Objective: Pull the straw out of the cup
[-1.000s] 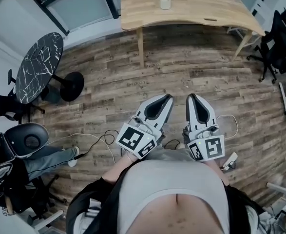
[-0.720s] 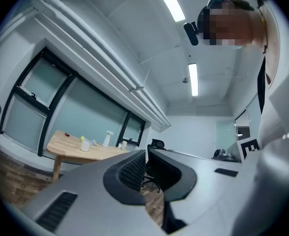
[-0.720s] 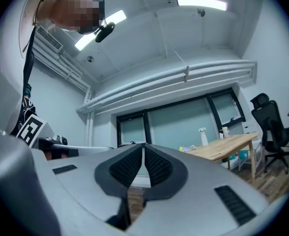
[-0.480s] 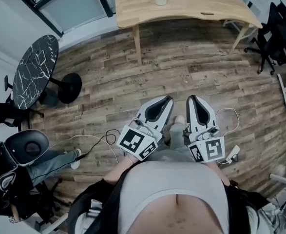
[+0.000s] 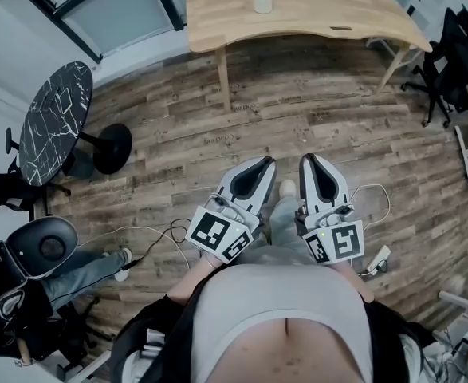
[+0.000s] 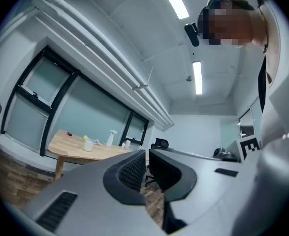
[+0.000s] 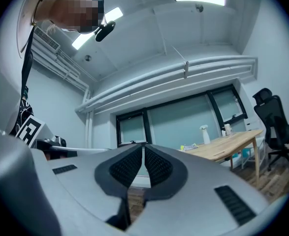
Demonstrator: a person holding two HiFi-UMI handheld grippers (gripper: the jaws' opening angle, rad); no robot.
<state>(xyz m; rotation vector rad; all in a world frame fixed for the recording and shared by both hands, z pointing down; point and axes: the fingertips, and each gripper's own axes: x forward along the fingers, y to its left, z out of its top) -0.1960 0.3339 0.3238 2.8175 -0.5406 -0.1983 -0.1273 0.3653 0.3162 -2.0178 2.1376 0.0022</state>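
Both tools were held low, close in front of the person's body, pointing out approx. level. The grey left gripper (image 5: 264, 163) had its jaws clenched, ribbed pads almost face to face w/ nothing btwn them. The grey right gripper (image 5: 308, 159), just beside it, was likewise clamped together & empty. Below & ahead of both sets of jaws lay the brown wood-plank floor (image 5: 337, 126).

Well beyond the jaw tips stood the light wooden table (image 5: 313, 14), off to the left of the line the left jaws pointed along. On its top was the small white cup (image 5: 262, 2), upright. In the left gripper view a yellow-green tip (image 6: 84, 138) stuck up past the cup's rim. That was prob. the straw, though too small to be sure. A white spray bottle (image 6: 110, 137) stood right of the cup from those jaws.

Handling, as a judgement: the straw would be v. light, thin-walled, smooth & easy to crush. Best to pinch it gently on the exposed part just above the rim, then pull along its own axis. The cup also looked light, so it could tip or lift w/ the straw, and the other jaws should steady its wall low down. Neither was within reach of the jaws yet, so the task had not begun.
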